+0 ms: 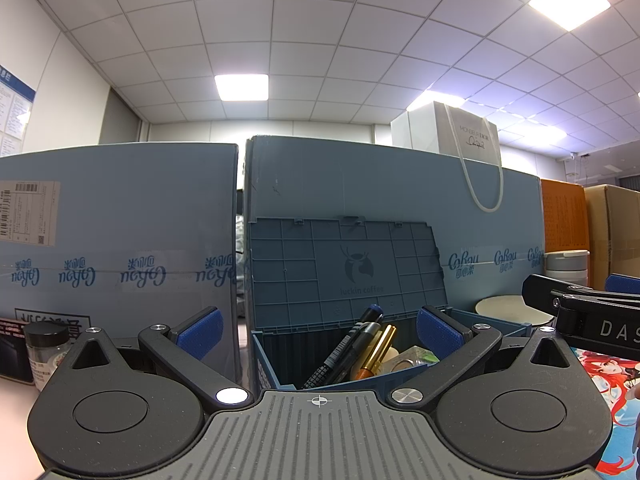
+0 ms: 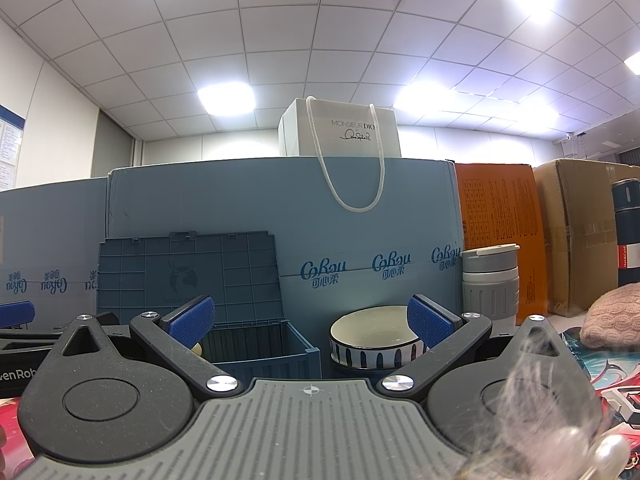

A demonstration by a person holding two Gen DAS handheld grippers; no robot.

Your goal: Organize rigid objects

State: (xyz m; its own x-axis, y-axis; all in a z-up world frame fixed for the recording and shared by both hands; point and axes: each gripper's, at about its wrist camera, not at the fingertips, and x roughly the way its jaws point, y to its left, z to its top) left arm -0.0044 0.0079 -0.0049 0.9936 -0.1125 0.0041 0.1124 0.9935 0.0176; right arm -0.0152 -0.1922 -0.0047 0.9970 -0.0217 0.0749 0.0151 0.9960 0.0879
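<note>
A small blue storage box (image 1: 276, 368) stands open, its lid (image 1: 344, 264) leaning back on a big blue carton. Inside are a black pen (image 1: 348, 348), a gold tube (image 1: 378, 350) and other small items. My left gripper (image 1: 318, 332) is open and empty, just in front of the box. The box also shows in the right wrist view (image 2: 272, 354). My right gripper (image 2: 312, 320) is open and empty, facing the gap between the box and a striped bowl (image 2: 374, 340). The right gripper's body shows in the left wrist view (image 1: 592, 308).
Large blue cartons (image 1: 116, 216) form a wall behind. A white paper bag (image 2: 344, 132) sits on top. A grey cup (image 2: 490, 284), an orange box (image 2: 500, 232), a brown carton (image 2: 576, 216), a dark flask (image 2: 626, 232) and pink knitwear (image 2: 612, 320) are right. A jar (image 1: 48, 348) is left.
</note>
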